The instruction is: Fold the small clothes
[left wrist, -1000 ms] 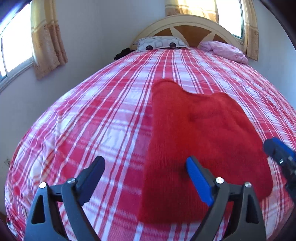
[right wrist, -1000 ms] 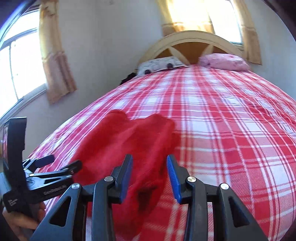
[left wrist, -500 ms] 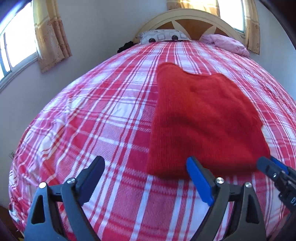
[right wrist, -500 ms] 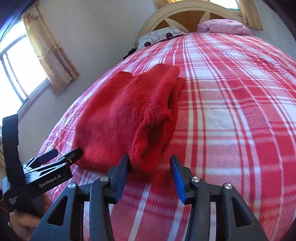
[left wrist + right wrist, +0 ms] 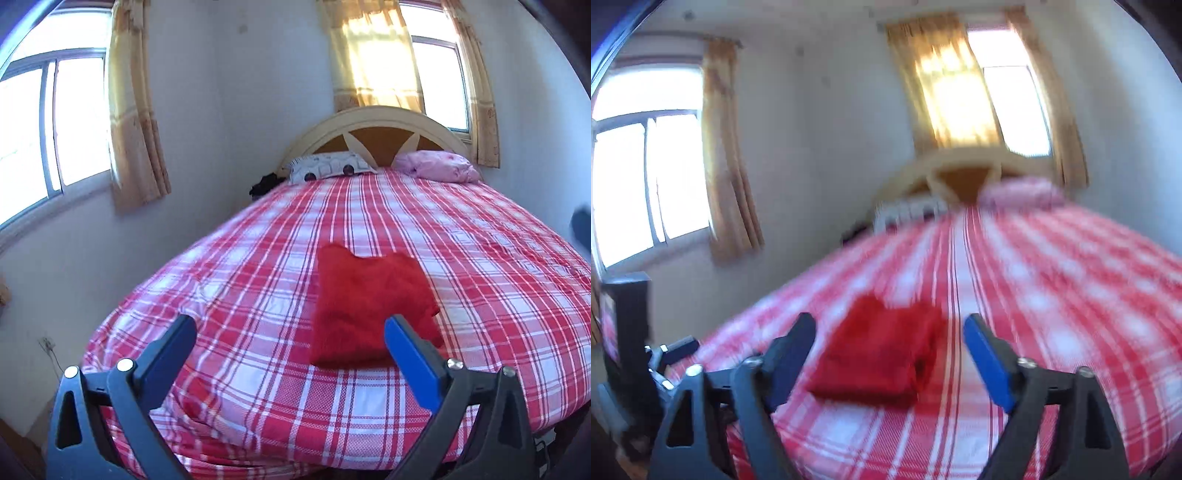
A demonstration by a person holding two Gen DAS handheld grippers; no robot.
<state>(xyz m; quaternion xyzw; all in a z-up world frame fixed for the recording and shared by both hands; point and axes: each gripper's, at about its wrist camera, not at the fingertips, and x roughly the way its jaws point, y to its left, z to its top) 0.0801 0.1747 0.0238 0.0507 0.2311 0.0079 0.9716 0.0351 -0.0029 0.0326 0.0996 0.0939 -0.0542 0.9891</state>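
Note:
A folded red knit garment (image 5: 365, 306) lies flat on the red-and-white plaid bed (image 5: 258, 258), near its foot. My left gripper (image 5: 290, 336) hangs above and short of the bed's foot, its jaws opening wide with nothing between them. In the blurred right wrist view the same red garment (image 5: 882, 354) lies ahead, and my right gripper (image 5: 892, 338) stands off from it. Its jaws are opening and the pads touch nothing. The left gripper (image 5: 670, 350) shows at that view's left edge.
A cream and wood headboard (image 5: 373, 136) stands at the far end with a patterned pillow (image 5: 328, 168) and a pink pillow (image 5: 439, 170). Curtained windows (image 5: 51, 122) line the left and far walls. A wall socket (image 5: 48, 345) sits low on the left.
Both grippers pulled back and up from the garment, which now looks smaller and farther. The right gripper's jaws, narrow beside the garment's edge before, have spread wide; the left's widened a little.

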